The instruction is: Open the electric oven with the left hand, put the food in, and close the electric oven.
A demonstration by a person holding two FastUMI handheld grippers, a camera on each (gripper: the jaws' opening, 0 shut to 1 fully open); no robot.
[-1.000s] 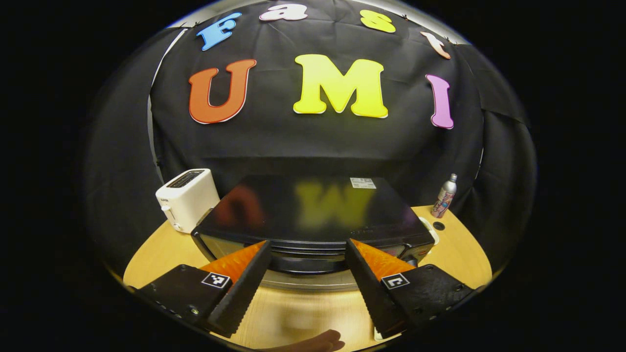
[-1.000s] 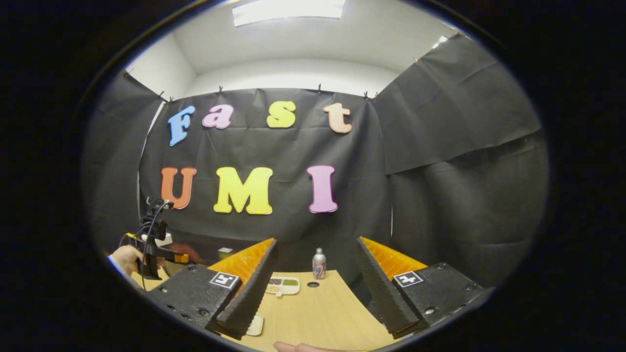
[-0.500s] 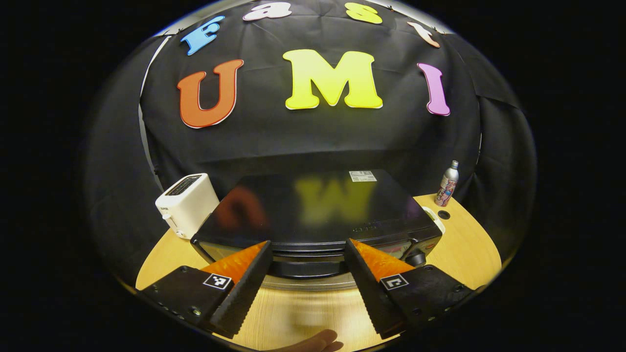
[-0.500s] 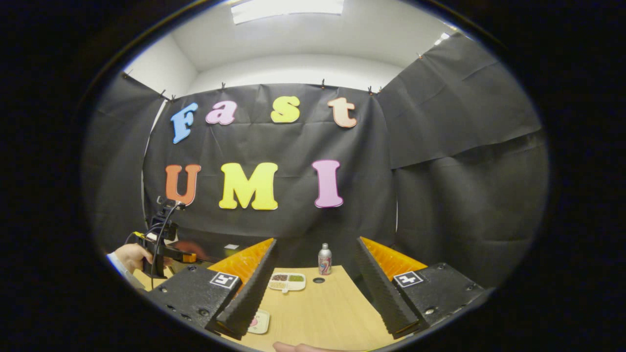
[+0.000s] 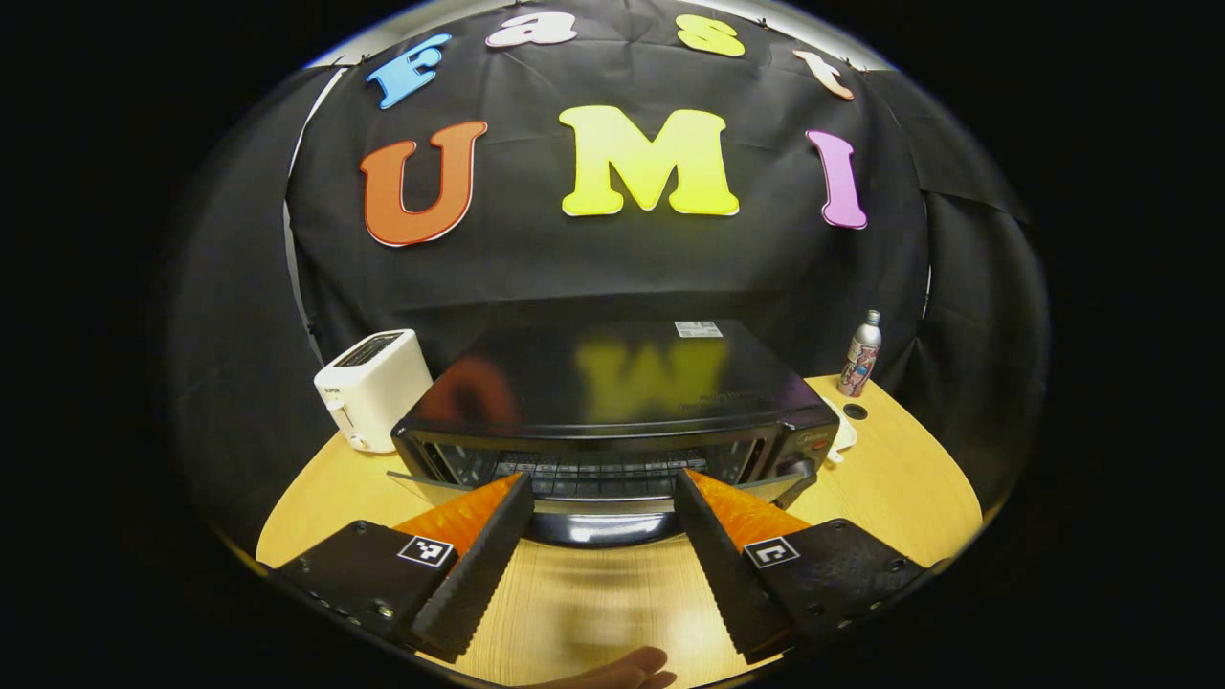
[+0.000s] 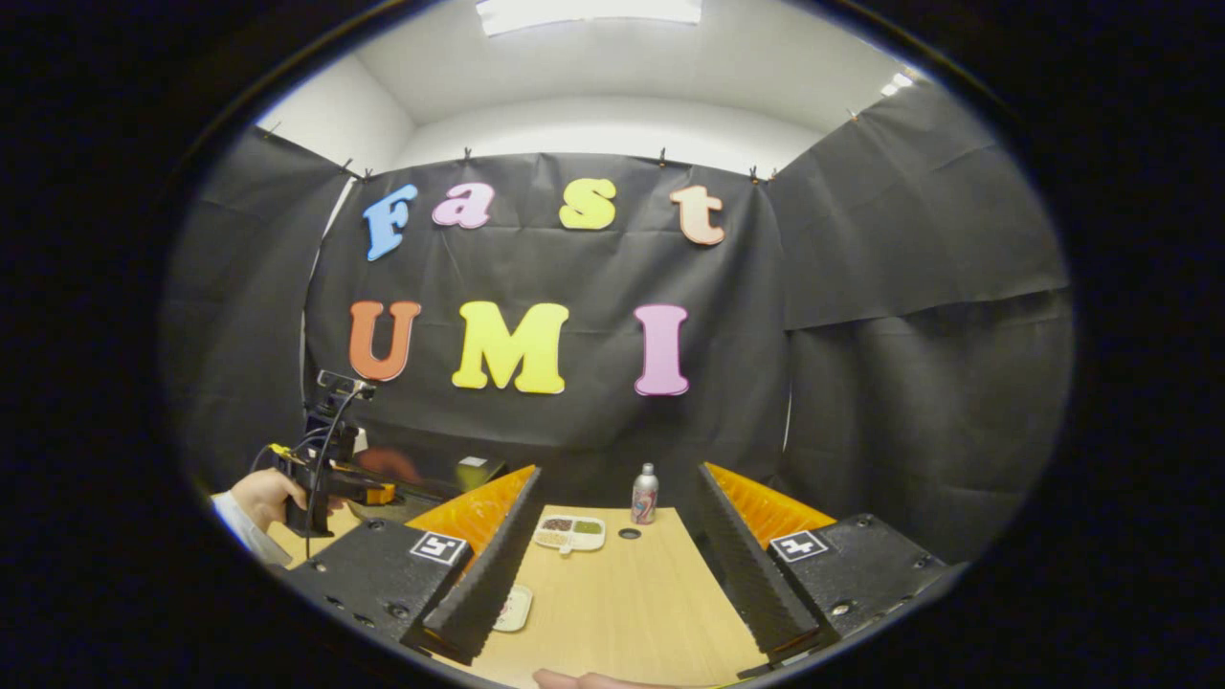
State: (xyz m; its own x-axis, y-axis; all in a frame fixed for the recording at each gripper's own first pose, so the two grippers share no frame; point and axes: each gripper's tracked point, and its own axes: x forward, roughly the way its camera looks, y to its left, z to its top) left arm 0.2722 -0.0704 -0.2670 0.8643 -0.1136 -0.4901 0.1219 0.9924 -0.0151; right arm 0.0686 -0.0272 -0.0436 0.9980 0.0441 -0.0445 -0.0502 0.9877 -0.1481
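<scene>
Left gripper view is showing the black electric oven (image 5: 612,402) sitting at the middle of the wooden table (image 5: 890,478). Its door (image 5: 593,502) is tilting partly open, with the wire rack visible inside and the glossy top reflecting. The left gripper (image 5: 601,522) is standing with fingers spread apart around the door handle, not pressing it. The right gripper (image 6: 612,536) is also spread, holding nothing.

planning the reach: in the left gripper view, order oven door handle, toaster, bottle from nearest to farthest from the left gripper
1. oven door handle, between the left gripper's fingers, just ahead.
2. toaster, back left beside the oven.
3. bottle, far right by the wall.
</scene>
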